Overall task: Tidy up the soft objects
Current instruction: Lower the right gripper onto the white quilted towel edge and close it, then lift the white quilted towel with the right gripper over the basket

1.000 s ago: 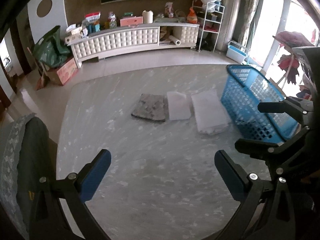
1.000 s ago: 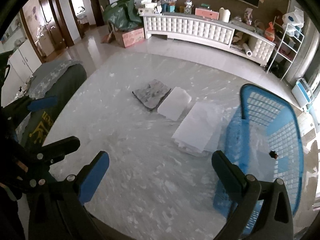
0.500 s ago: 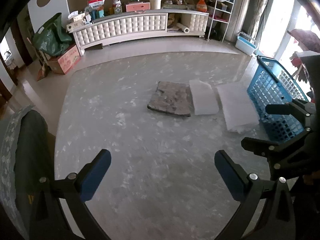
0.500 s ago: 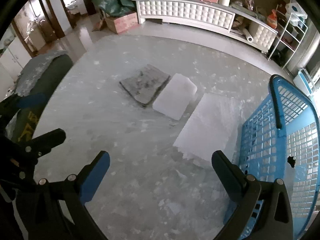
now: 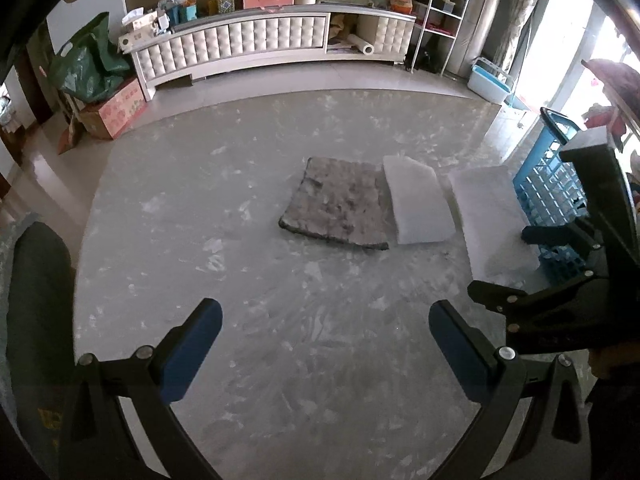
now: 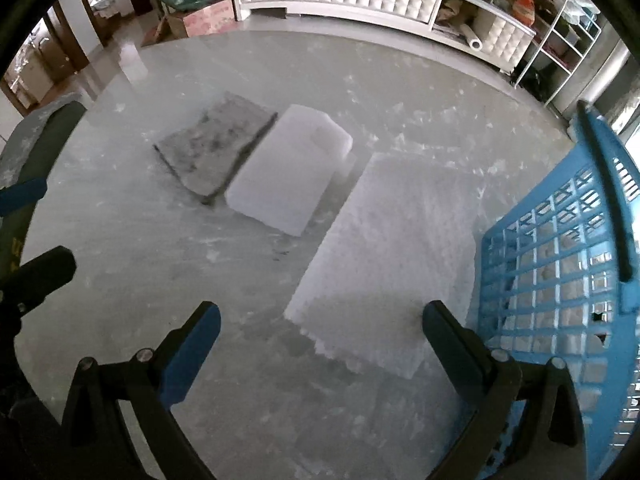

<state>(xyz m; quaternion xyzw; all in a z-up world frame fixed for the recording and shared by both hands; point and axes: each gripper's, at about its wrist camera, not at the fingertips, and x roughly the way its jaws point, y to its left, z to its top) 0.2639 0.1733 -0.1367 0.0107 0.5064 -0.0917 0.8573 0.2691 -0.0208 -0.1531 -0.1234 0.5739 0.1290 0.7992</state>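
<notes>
**A:** What has changed in the last second?

**B:** I've brought both tools forward and lower over the pale marbled round worktop (image 5: 240, 352). The right tool (image 6: 320, 336) has closed in on the large flat white foam sheet with the bumpy surface (image 6: 396, 256); its near edge now lies between my blue-padded fingers (image 6: 192, 340), which are spread wide and hold nothing. The left tool (image 5: 324, 340) is likewise released and empty, with the grey mottled square cloth pad (image 5: 340, 204) well ahead of it.

**A:** Where do the soft things sit?

**B:** In a row on the worktop: the grey pad, the thick white rectangular foam block (image 6: 288, 168) just beside it, then the big sheet, whose far side runs along the blue plastic lattice laundry basket (image 6: 560, 264). I see no soft item in the basket, though part of its floor is hidden.

**A:** So what does it mean for the task?

**B:** I judge nothing is sorted yet, and the big sheet is lined up as my first pick.

**A:** Any writing?

**B:** Yellow lettering on the dark chair back (image 5: 36, 320) at my left, too cropped to read. The printing on the pink cardboard box (image 5: 120, 108) on the floor is illegible.
</notes>
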